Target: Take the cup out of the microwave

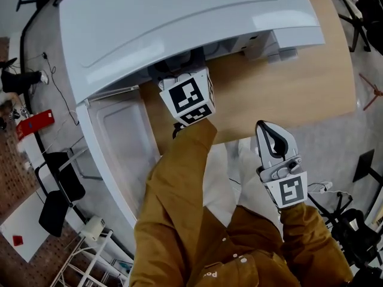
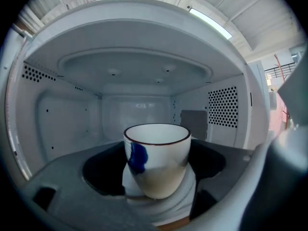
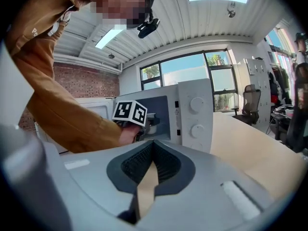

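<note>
Left gripper view looks straight into the cavity of the white boxy microwave (image 2: 134, 71). There the white ceramic cup (image 2: 156, 162) stands inside, not yet drawn out, between the fingers of the left gripper (image 2: 158, 196). They appear clenched round its lower body, but the pale pads blur against the glaze, so the contact is a judgement rather than a plain sight. A low grip from the front would keep the cup upright and its mouth free, which suits pulling it straight back through the opening.

The cup is smooth and glossy and tapers toward its base. It has a thin dark line round the rim and a blue patch on one side. The cavity walls are matt and pale, punched with vent holes on both sides.

In the head view the microwave stands on a pale wood worktop (image 1: 269, 94), its white door (image 1: 119, 142) swung open to the left. The right gripper (image 3: 153, 150) is held back, clear of the opening — its ribbed dark fingers pressed together on nothing.
</note>
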The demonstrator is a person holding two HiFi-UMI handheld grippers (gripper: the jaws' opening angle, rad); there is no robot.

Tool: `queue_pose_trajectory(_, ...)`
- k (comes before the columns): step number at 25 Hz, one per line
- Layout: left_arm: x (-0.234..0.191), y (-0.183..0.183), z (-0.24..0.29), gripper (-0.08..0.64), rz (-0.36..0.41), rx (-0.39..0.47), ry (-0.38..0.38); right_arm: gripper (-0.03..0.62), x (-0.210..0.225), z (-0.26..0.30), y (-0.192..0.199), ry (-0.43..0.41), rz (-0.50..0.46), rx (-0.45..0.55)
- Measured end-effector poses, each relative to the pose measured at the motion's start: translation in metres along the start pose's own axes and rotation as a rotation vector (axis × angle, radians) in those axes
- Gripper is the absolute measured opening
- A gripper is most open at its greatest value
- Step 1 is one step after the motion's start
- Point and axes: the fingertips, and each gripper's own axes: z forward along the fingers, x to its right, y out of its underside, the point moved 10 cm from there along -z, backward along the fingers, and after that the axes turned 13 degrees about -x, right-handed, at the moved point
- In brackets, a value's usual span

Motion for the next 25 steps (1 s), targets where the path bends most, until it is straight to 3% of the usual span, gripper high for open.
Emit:
queue_pose_trajectory(11, -0.001, 0.001, -0.003, 0.379, 0.011, 0.001, 0.017, 0.006, 0.016, 0.018, -0.002, 0.054, -0.001, 0.011)
queue_pose_trajectory(25, 0.005, 0.003, -0.068, 0.383, 0.041, 0.050, 0.060, 0.006, 0.012, 0.006, -0.010, 0.017, -0.039, 0.017)
